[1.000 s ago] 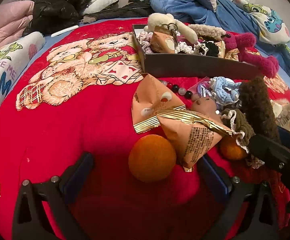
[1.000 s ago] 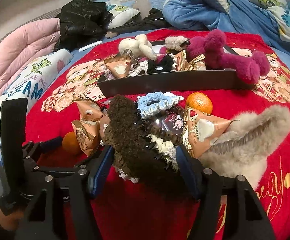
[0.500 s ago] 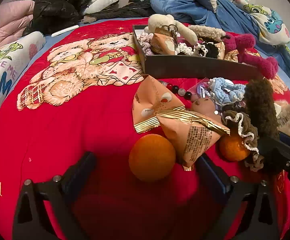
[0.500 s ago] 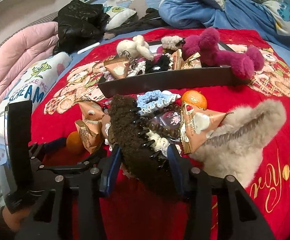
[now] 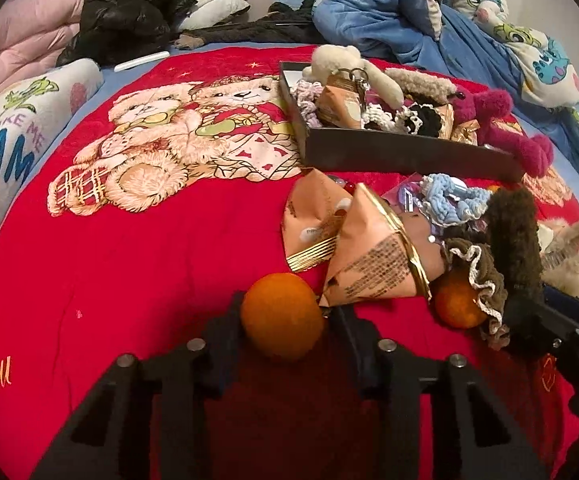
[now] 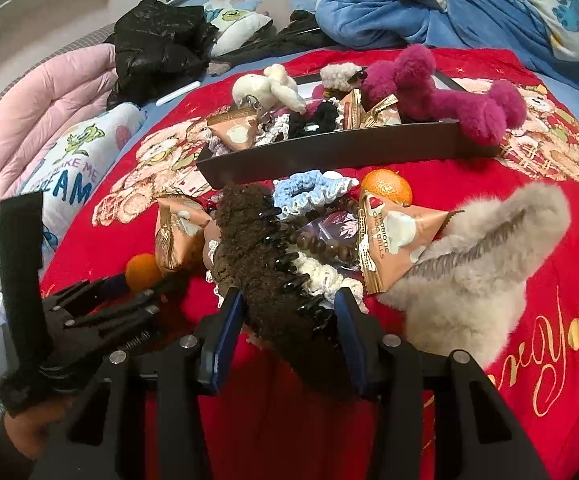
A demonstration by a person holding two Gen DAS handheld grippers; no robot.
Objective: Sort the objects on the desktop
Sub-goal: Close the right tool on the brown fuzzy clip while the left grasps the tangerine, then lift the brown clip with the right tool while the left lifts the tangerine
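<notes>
Mandarin (image 5: 282, 316) sits between the left gripper (image 5: 285, 320) jaws, low on the red bear-print bedspread (image 5: 129, 264); both pads appear to touch its sides, so we read the jaws as pinching it. We judge it light, firm under a thin soft skin, round and apt to roll; hold across the widest part, with modest squeeze.

Right gripper (image 6: 289, 316) jaws close around a brown fuzzy hair claw (image 6: 261, 256). We judge it light, with a rigid core under plush; its black teeth may snag the crochet scrunchie (image 6: 321, 276) beneath it. Hold across the body, as now.

Destination, in our judgement: dark tray (image 5: 405, 152), already carrying plush toys, scrunchies and snack packets.

View differences:
- Left wrist view shows a second mandarin (image 5: 455, 304) partly under a brown frilled scrunchie (image 5: 481, 276), and the triangular snack packet (image 5: 373, 268) just beside the held fruit.
- Right wrist view shows a third mandarin (image 6: 386, 186) near the tray wall, a grey fur piece (image 6: 481, 276), a wooden bead string (image 6: 321, 240), and the whole left gripper from outside.
</notes>
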